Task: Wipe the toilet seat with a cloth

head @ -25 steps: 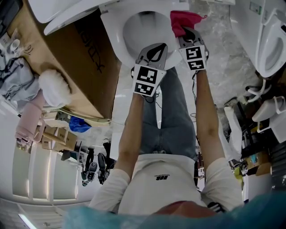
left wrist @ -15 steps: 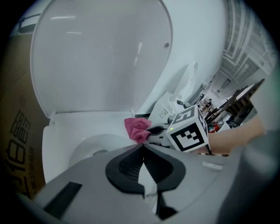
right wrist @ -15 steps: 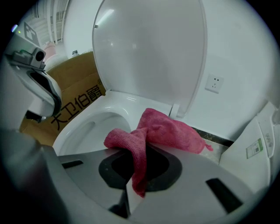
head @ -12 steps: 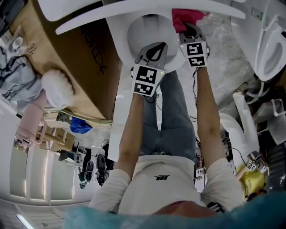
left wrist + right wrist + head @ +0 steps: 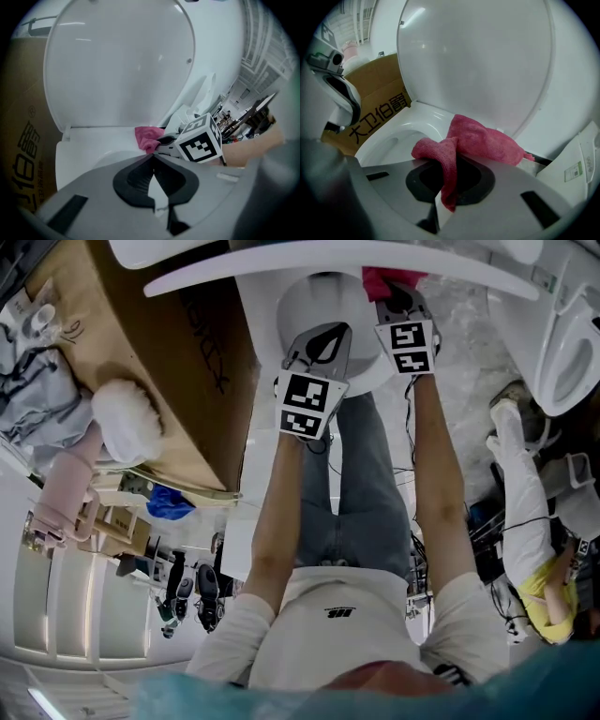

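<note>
At the far left of the head view, a brown cardboard box with black printed characters [image 5: 183,352] stands just beside the white toilet [image 5: 281,310]. Its raised white oval lid [image 5: 117,65] stands upright behind the bowl.

Your left gripper [image 5: 326,341] hovers over the front part of the bowl. In the left gripper view its two dark jaws are pressed together at the tips and nothing is between them [image 5: 153,159].

To the right of it, your right gripper [image 5: 398,304] reaches to the rear right part of the rim. Its jaws pinch a fold of the pink terry cloth [image 5: 483,138], and one end of the cloth hangs down between them [image 5: 448,180]. The bigger part of the cloth is bunched beyond the jaw tips, low in front of the raised lid. I cannot tell if it presses on the rim.

At the right edge, a second white toilet [image 5: 572,348] stands well apart.
</note>
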Demonstrator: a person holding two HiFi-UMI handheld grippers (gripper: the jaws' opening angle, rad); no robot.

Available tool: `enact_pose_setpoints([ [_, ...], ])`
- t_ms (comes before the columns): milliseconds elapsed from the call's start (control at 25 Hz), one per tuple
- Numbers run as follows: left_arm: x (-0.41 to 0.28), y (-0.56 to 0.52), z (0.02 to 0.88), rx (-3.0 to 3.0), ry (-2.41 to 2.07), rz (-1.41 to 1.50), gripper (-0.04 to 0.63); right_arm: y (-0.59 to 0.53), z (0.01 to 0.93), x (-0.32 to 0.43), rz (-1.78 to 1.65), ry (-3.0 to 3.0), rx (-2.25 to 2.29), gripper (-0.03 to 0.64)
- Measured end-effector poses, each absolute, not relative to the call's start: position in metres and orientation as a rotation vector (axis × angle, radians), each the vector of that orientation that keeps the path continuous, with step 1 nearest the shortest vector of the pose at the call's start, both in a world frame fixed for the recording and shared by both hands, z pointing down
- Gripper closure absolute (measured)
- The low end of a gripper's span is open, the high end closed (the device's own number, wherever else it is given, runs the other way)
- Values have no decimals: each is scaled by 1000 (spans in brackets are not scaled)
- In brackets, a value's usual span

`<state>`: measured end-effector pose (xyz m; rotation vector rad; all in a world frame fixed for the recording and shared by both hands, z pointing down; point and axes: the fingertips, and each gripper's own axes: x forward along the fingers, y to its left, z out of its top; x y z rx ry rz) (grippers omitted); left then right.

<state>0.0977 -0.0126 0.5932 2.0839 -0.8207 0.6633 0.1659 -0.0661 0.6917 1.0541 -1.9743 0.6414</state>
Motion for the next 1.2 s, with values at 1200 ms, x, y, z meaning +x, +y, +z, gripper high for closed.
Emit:
enact_pose_setpoints([
  [1200,-7,-6,592,1961,-1023,573,586,-85,695,41,625,-2041,919,600],
])
